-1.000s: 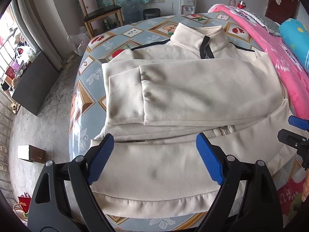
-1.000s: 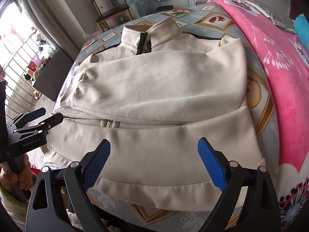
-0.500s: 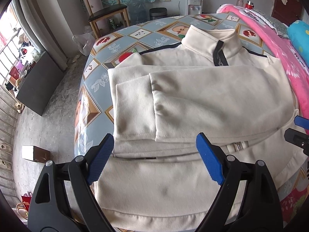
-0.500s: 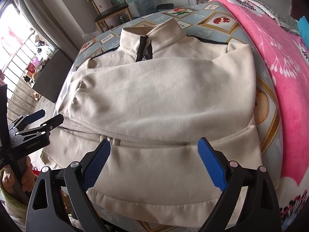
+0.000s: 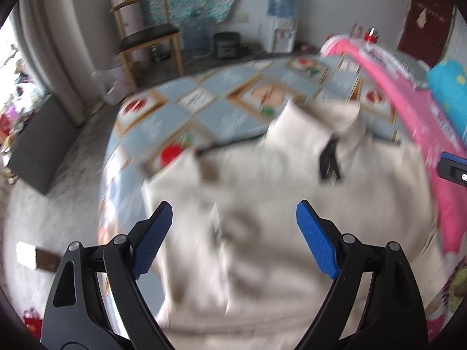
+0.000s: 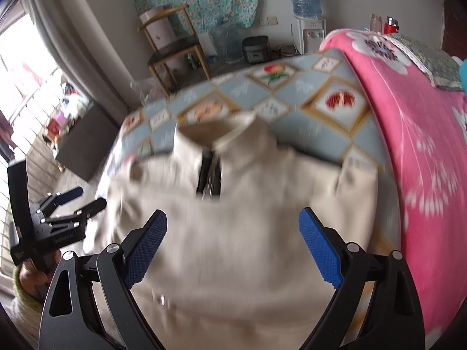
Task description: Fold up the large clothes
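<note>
A cream zip-neck jacket (image 5: 277, 210) lies flat on the bed, collar away from me, sleeves folded across its chest; both views are motion-blurred. My left gripper (image 5: 233, 215) hovers open above the jacket's left side, nothing between its blue pads. My right gripper (image 6: 233, 221) hovers open above the jacket (image 6: 248, 233) just below the collar and dark zip, also empty. The left gripper (image 6: 73, 201) shows at the left edge of the right wrist view, held by a hand. A tip of the right gripper (image 5: 454, 169) shows at the right edge of the left wrist view.
The bed has a blue patterned sheet (image 6: 292, 87). A pink floral blanket (image 6: 414, 134) lies along its right side. Beyond the bed stand a wooden chair (image 5: 146, 40) and a water dispenser (image 6: 309, 26). A dark cabinet (image 5: 38, 140) stands on the floor at left.
Both grippers have travelled from the jacket's hem up toward its collar, rising a little. The jaws stayed open and empty. The jacket has not moved.
</note>
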Tool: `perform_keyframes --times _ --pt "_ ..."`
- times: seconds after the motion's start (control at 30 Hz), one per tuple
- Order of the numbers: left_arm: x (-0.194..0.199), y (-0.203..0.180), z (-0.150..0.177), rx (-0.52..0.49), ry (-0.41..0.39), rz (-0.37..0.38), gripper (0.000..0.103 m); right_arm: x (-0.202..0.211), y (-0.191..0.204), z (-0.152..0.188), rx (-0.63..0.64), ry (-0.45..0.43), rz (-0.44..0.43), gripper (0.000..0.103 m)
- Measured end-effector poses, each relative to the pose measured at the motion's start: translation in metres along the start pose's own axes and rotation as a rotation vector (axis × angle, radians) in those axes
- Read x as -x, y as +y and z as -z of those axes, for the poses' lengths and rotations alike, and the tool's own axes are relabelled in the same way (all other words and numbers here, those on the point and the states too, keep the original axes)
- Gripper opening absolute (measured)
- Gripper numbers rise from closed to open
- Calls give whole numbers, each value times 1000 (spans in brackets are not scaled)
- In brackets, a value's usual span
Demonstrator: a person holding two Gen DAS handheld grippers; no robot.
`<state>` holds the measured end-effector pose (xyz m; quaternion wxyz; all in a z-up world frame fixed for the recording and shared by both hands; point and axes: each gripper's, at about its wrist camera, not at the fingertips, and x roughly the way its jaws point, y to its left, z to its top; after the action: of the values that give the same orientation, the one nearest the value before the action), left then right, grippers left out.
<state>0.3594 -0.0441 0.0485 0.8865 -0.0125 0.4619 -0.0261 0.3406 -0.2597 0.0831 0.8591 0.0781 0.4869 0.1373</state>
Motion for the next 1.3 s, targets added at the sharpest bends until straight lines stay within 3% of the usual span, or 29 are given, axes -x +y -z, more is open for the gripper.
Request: perform_keyframes --times 0.1,0.23,0.3,0.37,0.4,0.53,0.57,0.6,0.67,0.87,1.0,1.17,1.23,1.3 --pt "-23 -3 -43 37 -3 116 83 -36 -21 -52 -82 47 -33 89" --pt "-62 -25 -88 34 12 184 83 -96 -36 -94 -143 140 -13 89" --pt "-86 -42 -102 -2 45 182 75 -125 -39 -106 -149 188 9 83" --pt "-109 -54 -110 -15 89 171 60 -148 -42 -110 -162 232 23 78" --pt "-121 -60 -111 -17 114 174 56 -159 -46 -112 -175 252 20 73" --pt "-149 -72 -111 -65 141 128 15 -180 -52 -109 -182 288 5 49" --pt "-151 -75 -109 -82 144 124 7 -180 -53 -106 -188 290 -31 32" --pt "-150 -76 -109 -93 140 131 6 -178 -53 -105 -192 288 -61 21" --pt "-139 -79 -105 -132 108 162 5 -161 -45 -101 -140 254 -95 10" --pt "-90 -75 -86 -215 14 266 5 -104 -15 -72 50 147 -114 7" --pt "-68 -74 -54 -298 -26 314 5 -80 -6 -36 125 140 -129 7" --pt "-72 -72 -7 -363 29 317 5 -87 -5 8 191 230 -94 7" --pt "-78 -71 7 -378 53 308 5 -83 -8 11 195 247 -98 11" --pt "-79 -69 14 -377 63 310 5 -64 -12 4 179 208 -159 20"
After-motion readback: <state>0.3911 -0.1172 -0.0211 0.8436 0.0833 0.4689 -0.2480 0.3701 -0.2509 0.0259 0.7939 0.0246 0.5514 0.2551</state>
